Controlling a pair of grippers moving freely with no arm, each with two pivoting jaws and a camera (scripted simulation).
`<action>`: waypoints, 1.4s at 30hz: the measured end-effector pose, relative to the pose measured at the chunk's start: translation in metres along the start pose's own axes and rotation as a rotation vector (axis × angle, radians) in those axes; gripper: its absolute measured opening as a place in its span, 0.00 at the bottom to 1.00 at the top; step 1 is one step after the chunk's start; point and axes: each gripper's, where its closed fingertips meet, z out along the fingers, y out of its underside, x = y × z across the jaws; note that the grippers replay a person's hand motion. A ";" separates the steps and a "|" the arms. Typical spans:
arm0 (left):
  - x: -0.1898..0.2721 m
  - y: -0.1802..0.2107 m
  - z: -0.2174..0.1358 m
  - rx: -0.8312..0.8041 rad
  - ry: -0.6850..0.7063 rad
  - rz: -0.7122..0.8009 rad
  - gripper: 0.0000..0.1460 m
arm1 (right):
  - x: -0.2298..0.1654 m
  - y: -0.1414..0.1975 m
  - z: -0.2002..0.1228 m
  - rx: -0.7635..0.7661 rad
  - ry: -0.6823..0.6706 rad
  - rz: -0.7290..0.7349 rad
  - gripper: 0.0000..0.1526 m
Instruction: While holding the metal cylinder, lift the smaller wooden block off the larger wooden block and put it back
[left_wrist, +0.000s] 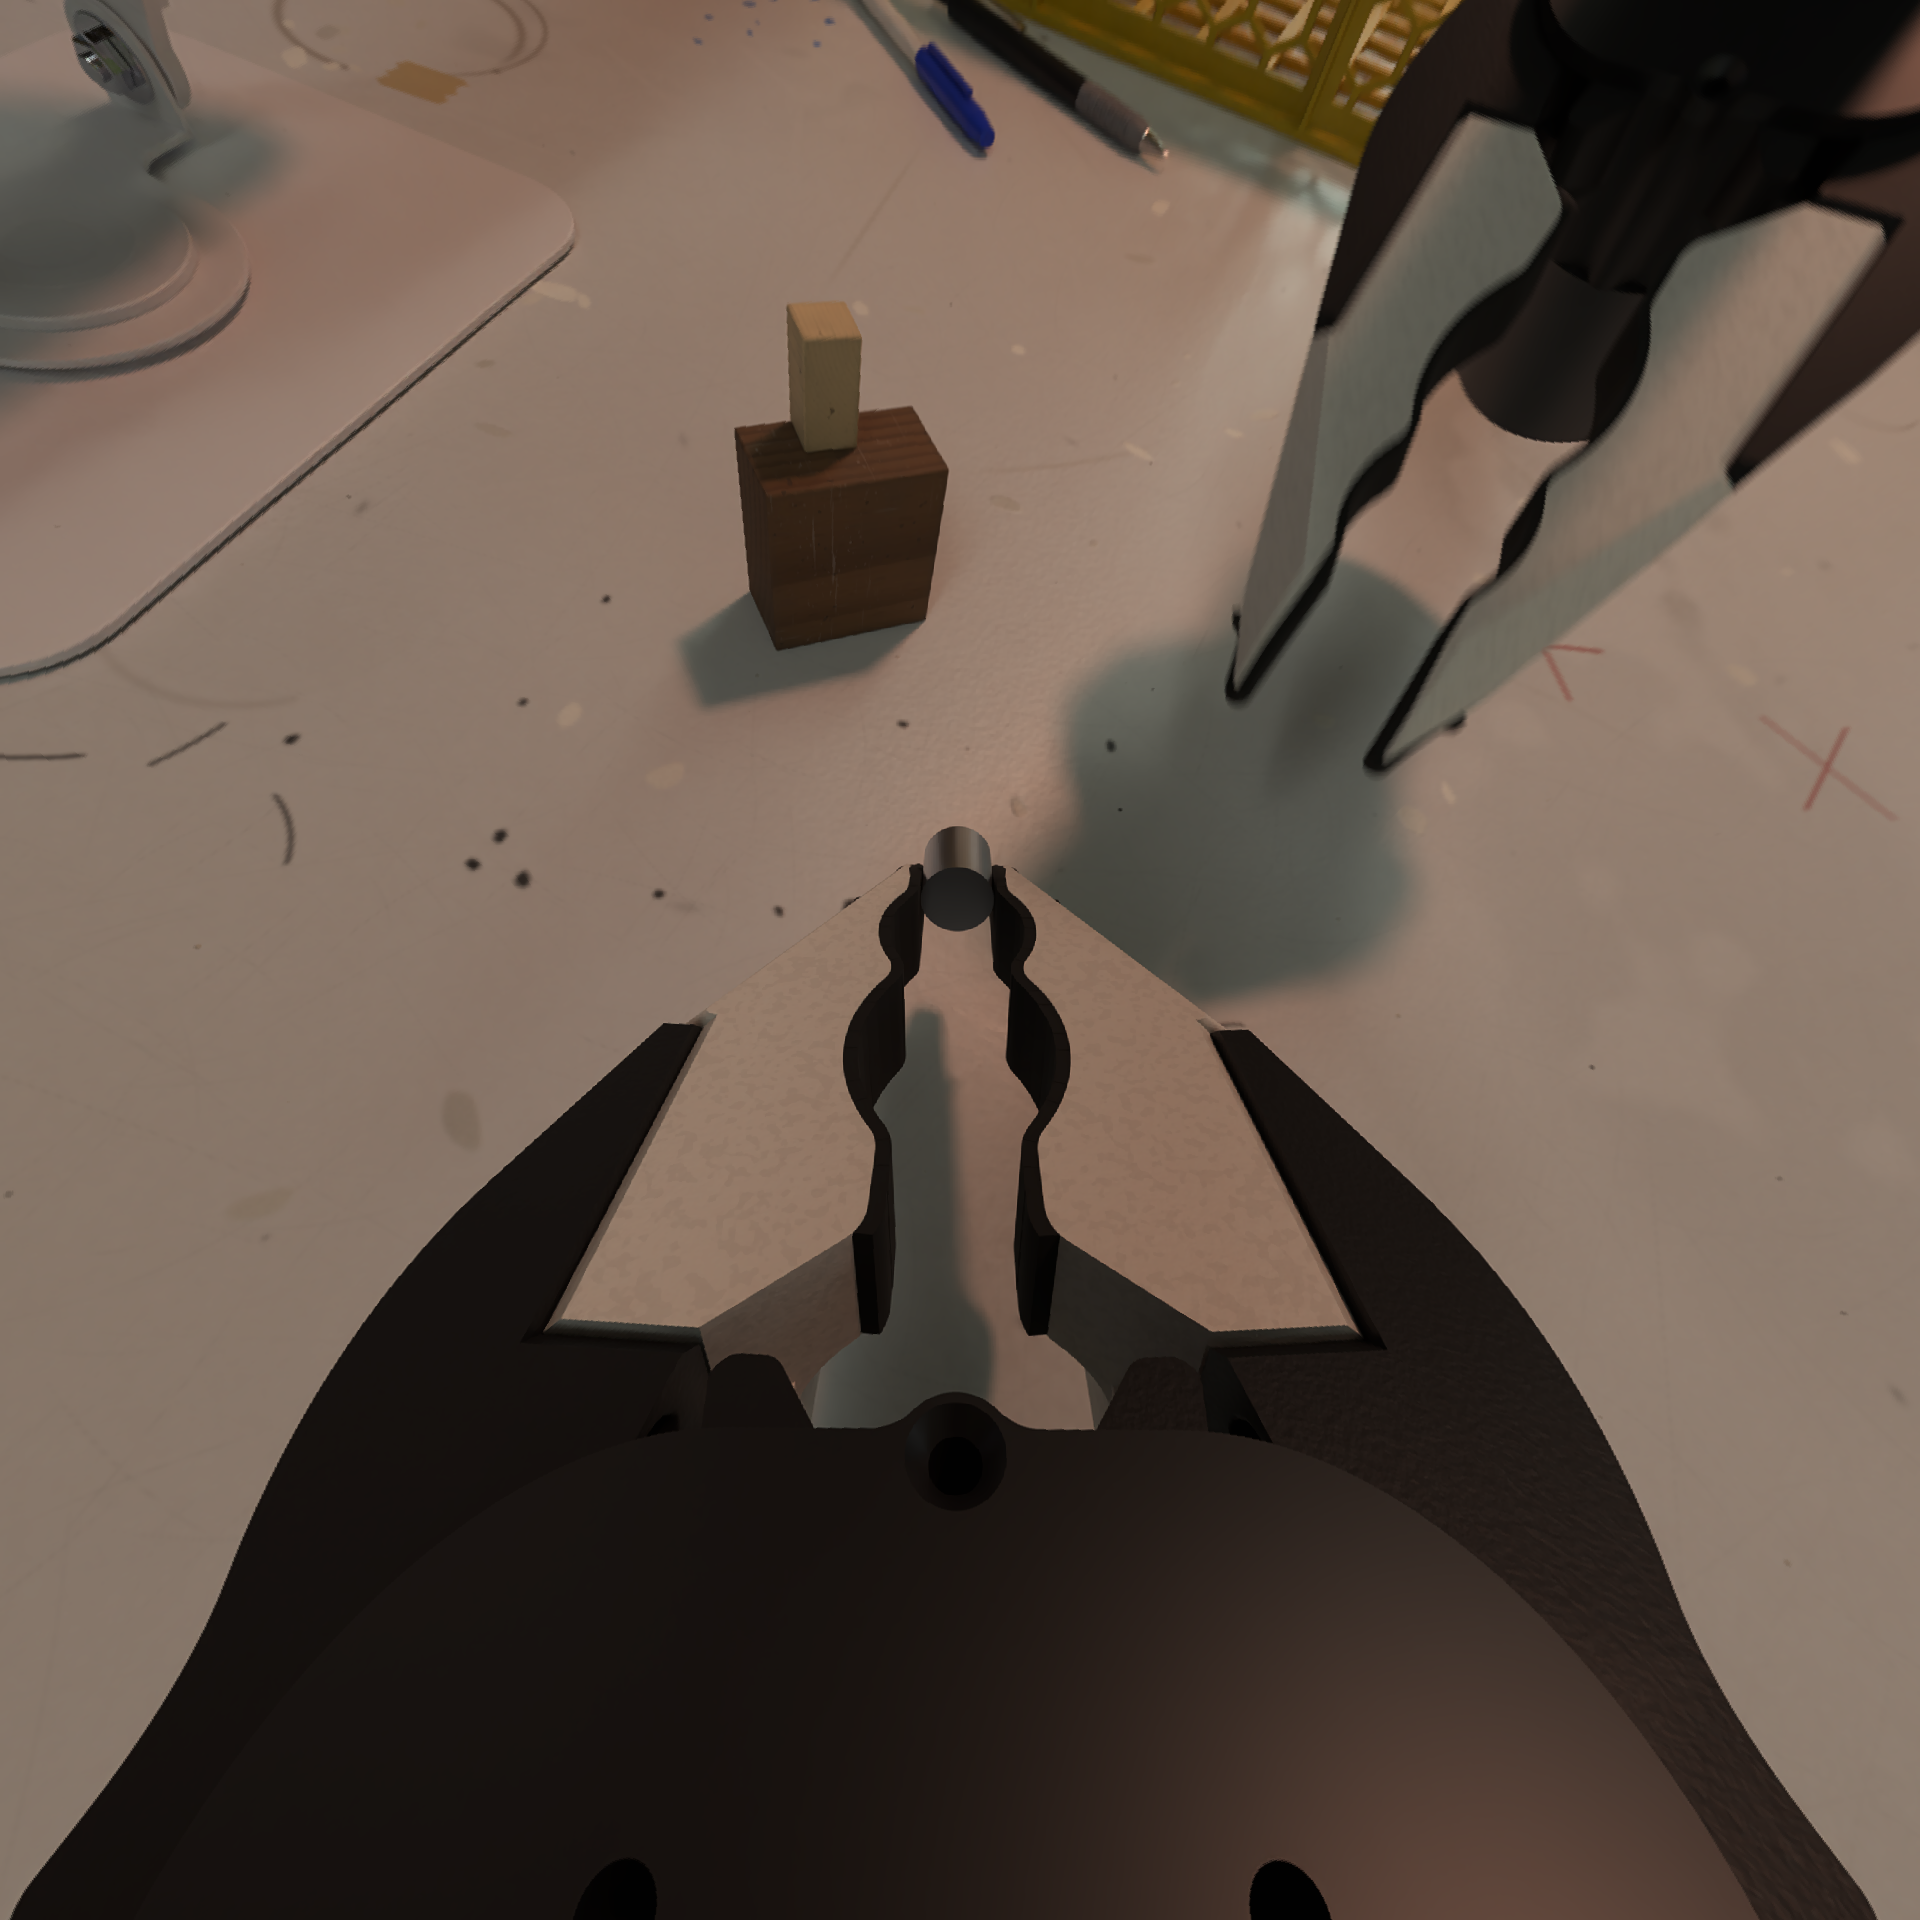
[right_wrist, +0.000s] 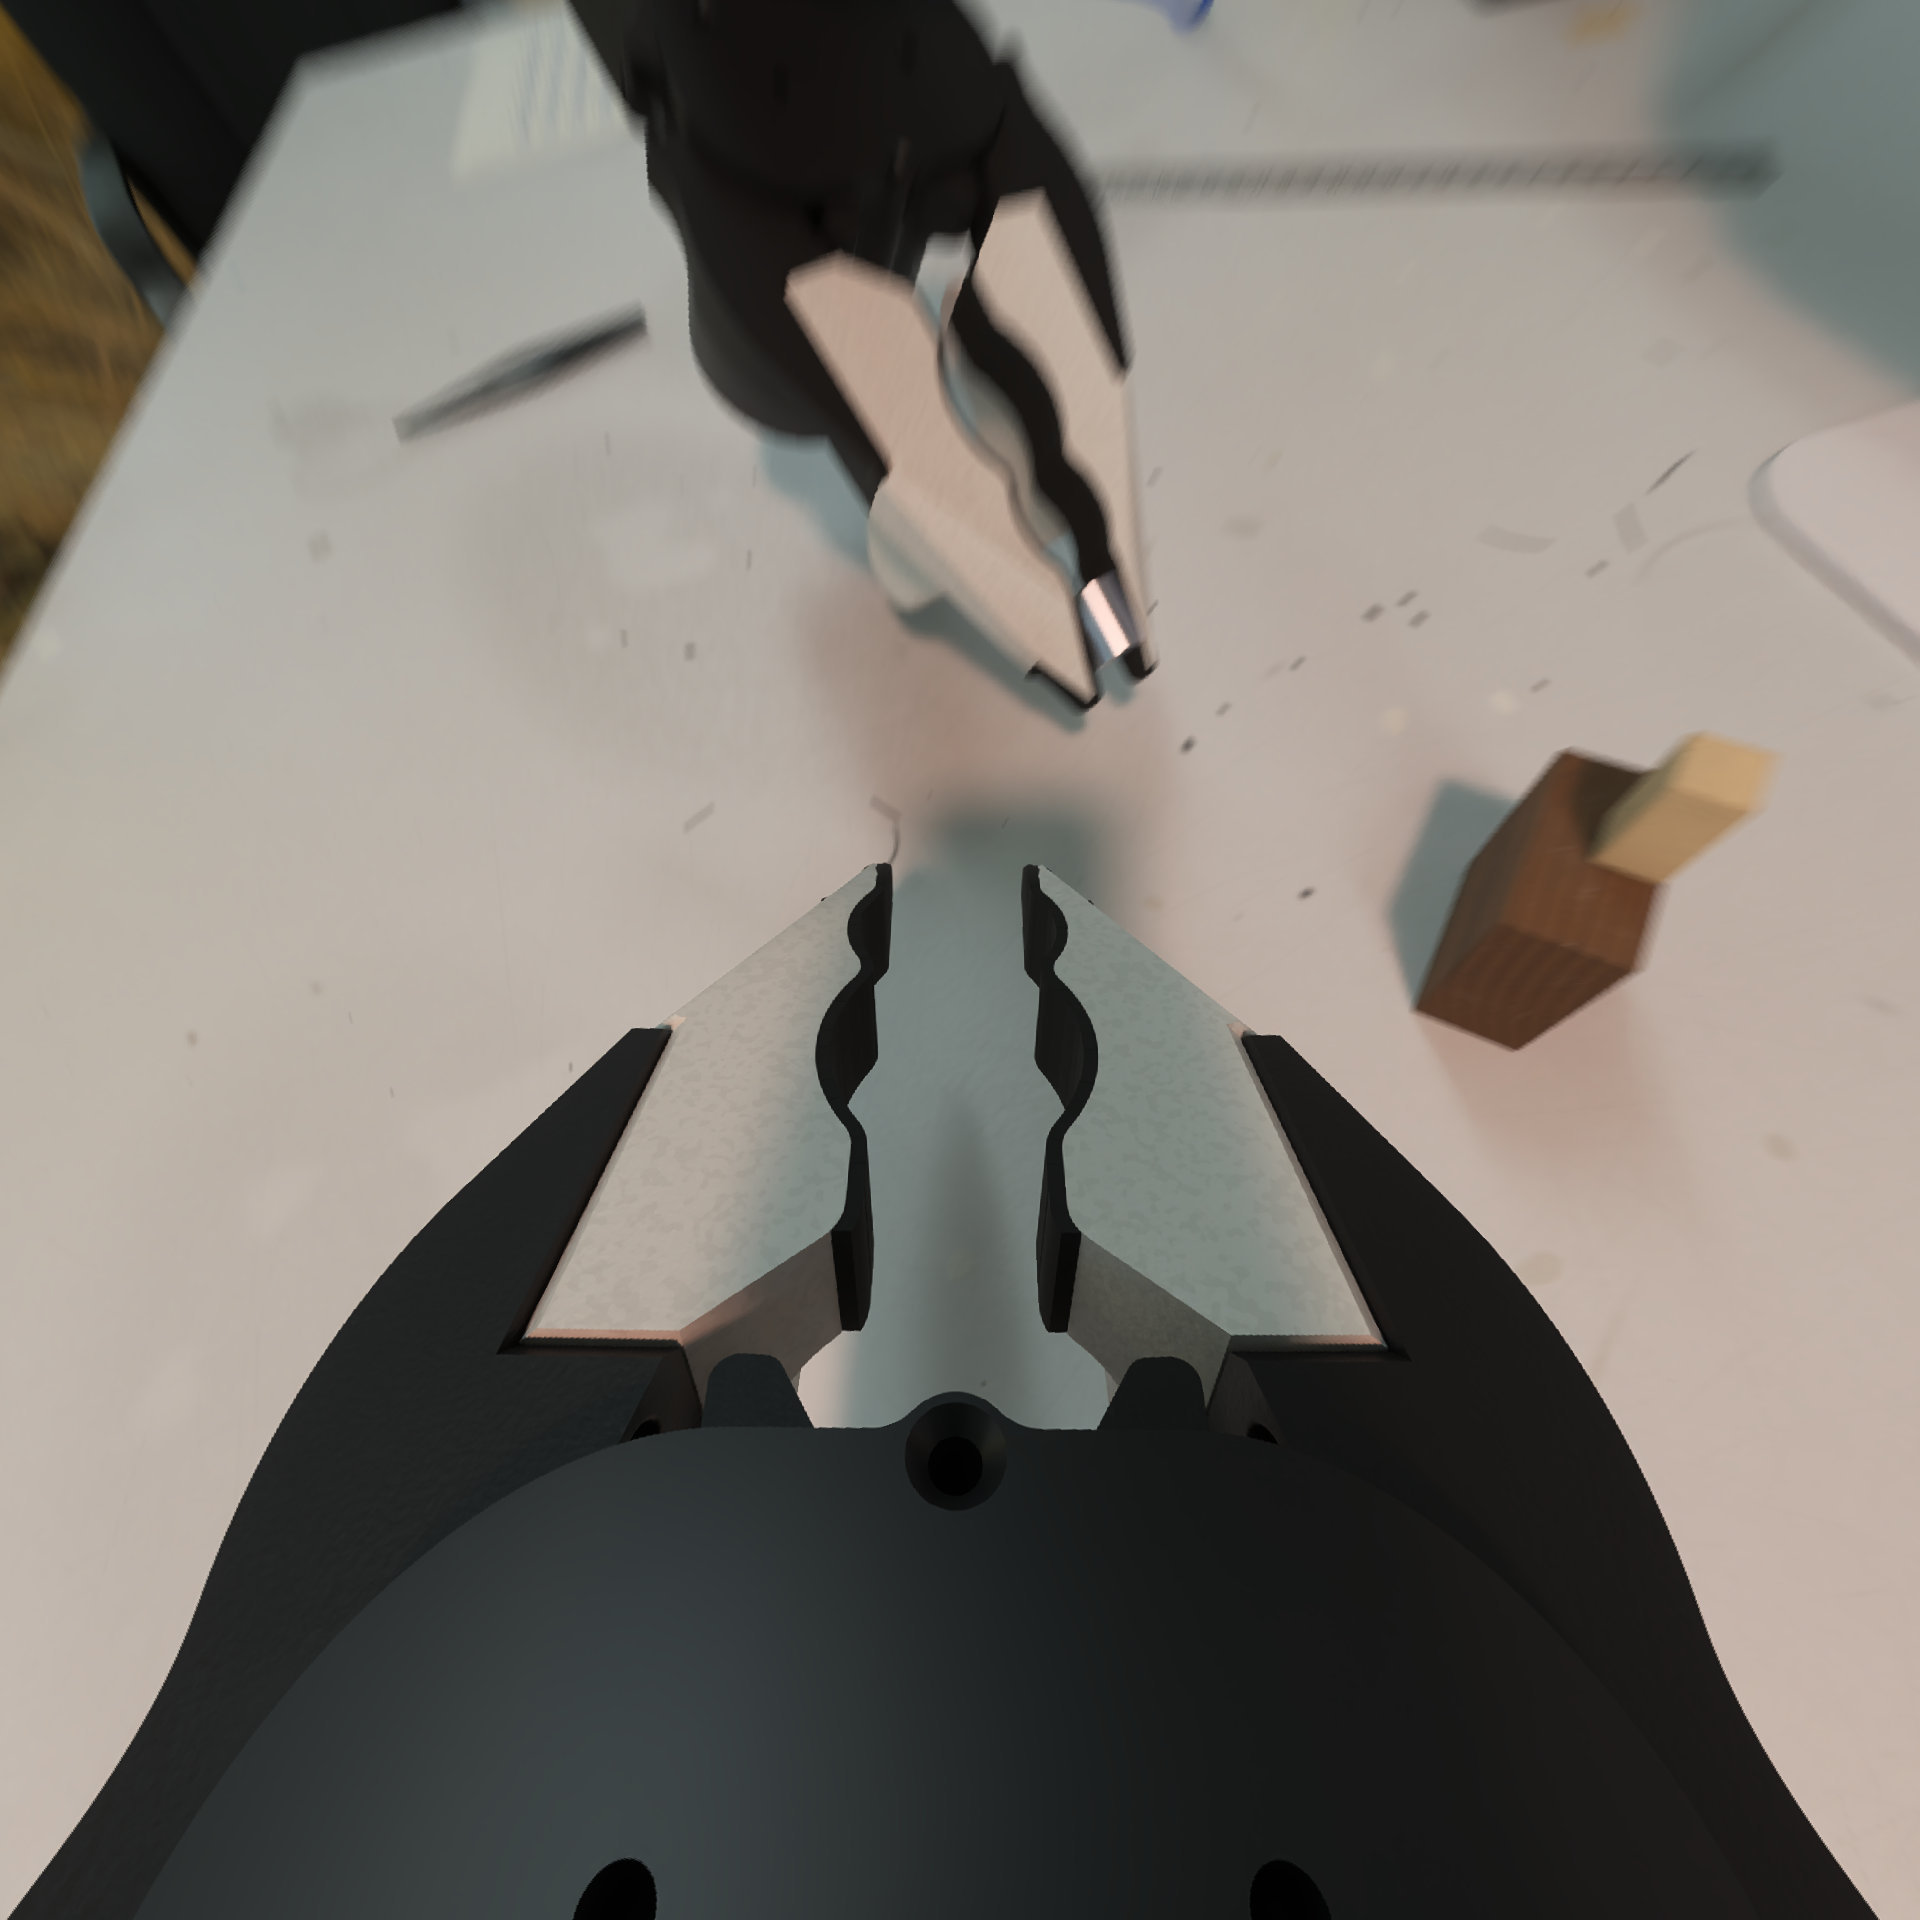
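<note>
The left gripper (left_wrist: 958, 902), seen along its own two fingers in the left wrist view, pinches a short, smooth, grey metal cylinder (left_wrist: 957, 891) at the very fingertips, above a white, scuffed tabletop (left_wrist: 416, 935). The right gripper (right_wrist: 957, 878) hovers over the same surface with its fingers parted and nothing between them; in the left wrist view it stands at the right, tips pointing down, well apart from the blocks. The small, pale, upright wooden block (left_wrist: 824, 376) rests on top of the larger, dark brown wooden block (left_wrist: 844, 535), which stands on the table beyond the left gripper's tips, to the left of the right gripper. Judged from its size and material, the pale block is light, rigid and not fragile; its flat, slightly rough sides suit a pinch across two opposite vertical faces, above the seam with the dark block, so that the lower block is not dragged along. Standing tall on a narrow base, it could tip if nudged sideways. The cylinder, being smooth and held only at the tips, may slip if the left grip eases. At the far edge lie a blue pen (left_wrist: 951, 94), a dark pen (left_wrist: 1049, 78) and a yellow lattice crate (left_wrist: 1247, 62); a white rounded base plate (left_wrist: 312, 312) lies far left. No brand, label or legible writing appears; only red cross marks (left_wrist: 1829, 769) on the tabletop at right.
</note>
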 end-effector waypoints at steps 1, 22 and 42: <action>0.000 0.001 0.001 -0.011 -0.013 0.011 0.08 | -0.004 0.009 0.007 -0.065 -0.001 -0.018 0.16; -0.001 0.000 0.001 -0.005 -0.059 0.054 0.08 | 0.060 0.028 0.023 -0.235 0.237 0.005 0.01; -0.005 0.008 0.008 -0.076 -0.157 0.132 0.08 | 0.134 -0.062 -0.099 0.721 0.498 0.166 0.01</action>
